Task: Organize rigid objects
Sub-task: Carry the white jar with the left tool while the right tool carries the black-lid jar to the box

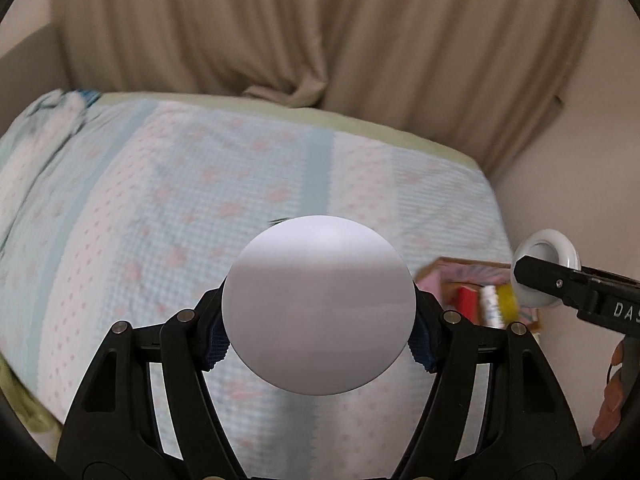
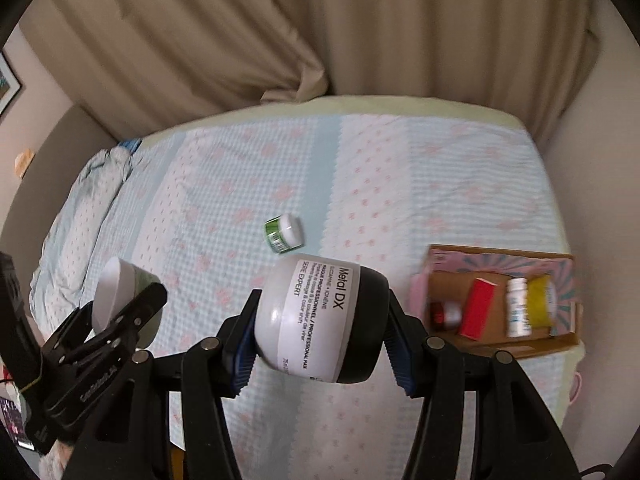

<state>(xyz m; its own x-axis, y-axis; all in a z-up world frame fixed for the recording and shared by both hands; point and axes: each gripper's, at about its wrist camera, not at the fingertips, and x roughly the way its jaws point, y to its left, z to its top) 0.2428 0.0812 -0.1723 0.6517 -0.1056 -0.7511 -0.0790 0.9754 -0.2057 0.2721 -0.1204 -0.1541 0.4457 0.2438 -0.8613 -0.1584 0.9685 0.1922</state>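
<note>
Soft, even indoor light with faint shadows. Fisheye bends the bed point(image 2: 440, 168) and curtain point(image 2: 360, 32) at the dark-vignetted edges. The cardboard box point(image 2: 560, 340) is smeared with motion blur in both views.

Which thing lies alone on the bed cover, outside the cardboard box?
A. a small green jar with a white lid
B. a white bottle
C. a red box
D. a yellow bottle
A: the small green jar lies on its side on the bed cover, while the red, white and yellow things are inside the cardboard box.

Glossy plastic jar point(image 2: 320, 320), textured cloth bedspread point(image 2: 240, 184), cardboard box point(image 2: 560, 344)
</note>
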